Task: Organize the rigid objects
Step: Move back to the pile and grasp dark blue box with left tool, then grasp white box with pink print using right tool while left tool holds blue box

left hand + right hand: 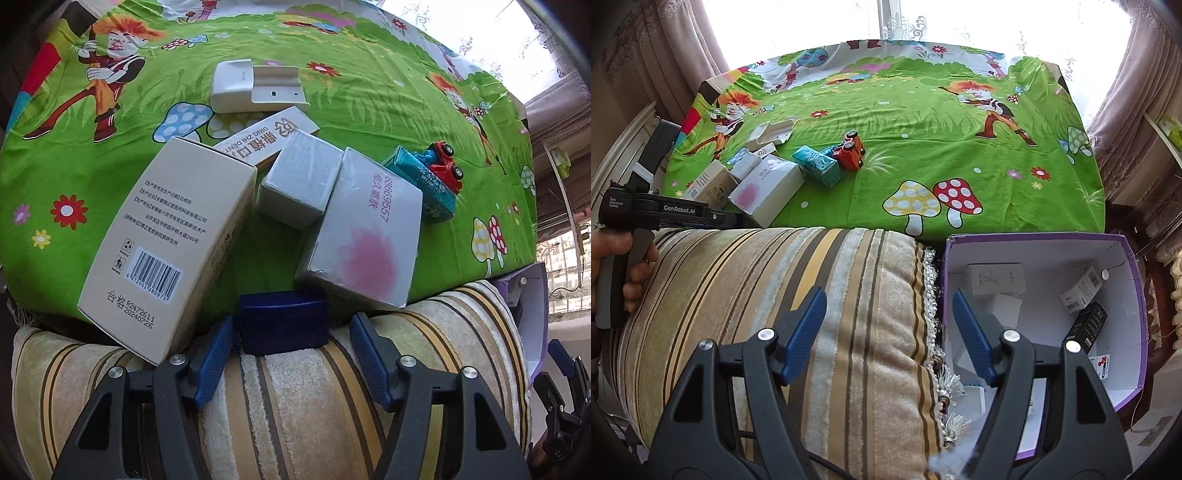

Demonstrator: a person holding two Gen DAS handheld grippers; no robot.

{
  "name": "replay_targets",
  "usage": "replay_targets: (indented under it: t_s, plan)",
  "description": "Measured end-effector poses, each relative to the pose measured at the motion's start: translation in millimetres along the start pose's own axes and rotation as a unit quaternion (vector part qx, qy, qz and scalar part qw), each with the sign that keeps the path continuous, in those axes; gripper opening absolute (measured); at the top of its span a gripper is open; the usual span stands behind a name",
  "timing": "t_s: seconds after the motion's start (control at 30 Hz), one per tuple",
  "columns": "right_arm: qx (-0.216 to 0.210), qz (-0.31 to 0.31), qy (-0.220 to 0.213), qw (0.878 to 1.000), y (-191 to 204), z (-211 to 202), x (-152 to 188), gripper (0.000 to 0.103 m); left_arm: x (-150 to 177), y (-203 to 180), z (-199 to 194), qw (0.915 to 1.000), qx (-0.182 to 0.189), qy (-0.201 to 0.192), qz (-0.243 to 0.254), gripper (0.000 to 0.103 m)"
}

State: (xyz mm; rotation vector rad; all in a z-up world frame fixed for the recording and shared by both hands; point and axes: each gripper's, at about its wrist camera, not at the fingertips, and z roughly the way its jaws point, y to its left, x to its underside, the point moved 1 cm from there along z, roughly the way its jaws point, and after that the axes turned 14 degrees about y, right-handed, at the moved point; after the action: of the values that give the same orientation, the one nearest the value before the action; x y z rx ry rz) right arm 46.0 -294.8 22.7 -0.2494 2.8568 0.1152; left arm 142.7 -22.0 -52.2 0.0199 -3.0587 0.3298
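My left gripper points down at the table's near edge, jaws open. A dark blue case lies between its fingertips with a small gap on each side. Just beyond is a pile: a large beige barcode box, a small grey box, a white box with a pink blot, a teal box and a red toy car. My right gripper hangs open and empty over a striped cushion and the rim of a purple box.
The purple box holds several small boxes, white and black. A white device and a white bracket lie farther back on the green cartoon tablecloth. A hand holds the left gripper's black body. Curtains and a window stand behind the table.
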Motion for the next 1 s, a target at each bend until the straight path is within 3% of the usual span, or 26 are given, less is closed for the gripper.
replay_targets:
  t_s: [0.07, 0.13, 0.47, 0.77, 1.0]
  plan:
    - [0.000, -0.005, -0.001, 1.000, 3.9, 0.3, -2.9, 0.074, -1.6, -0.3, 4.1, 1.0000, 0.001, 0.005, 0.002, 0.063]
    - [0.001, -0.008, -0.001, 1.000, 8.1, 0.5, -5.9, 0.074, -3.0, -0.3, 5.9, 1.0000, 0.000, 0.006, 0.004, 0.052]
    - [-0.017, -0.019, 0.004, 1.000, 39.1, 5.3, -29.0, 0.074, 18.5, 1.3, -24.6, 0.9965, 0.054, -0.062, 0.015, 0.052]
    - [-0.035, 0.011, 0.021, 0.999, 70.1, 22.9, -58.9, 0.084, 49.9, 29.9, -65.0, 0.9835, 0.095, -0.154, -0.010, 0.052]
    - [-0.052, 0.007, 0.050, 0.997, 109.8, 46.4, -82.6, 0.087, 55.1, 54.7, -73.8, 0.9754, 0.113, -0.185, -0.040, 0.052]
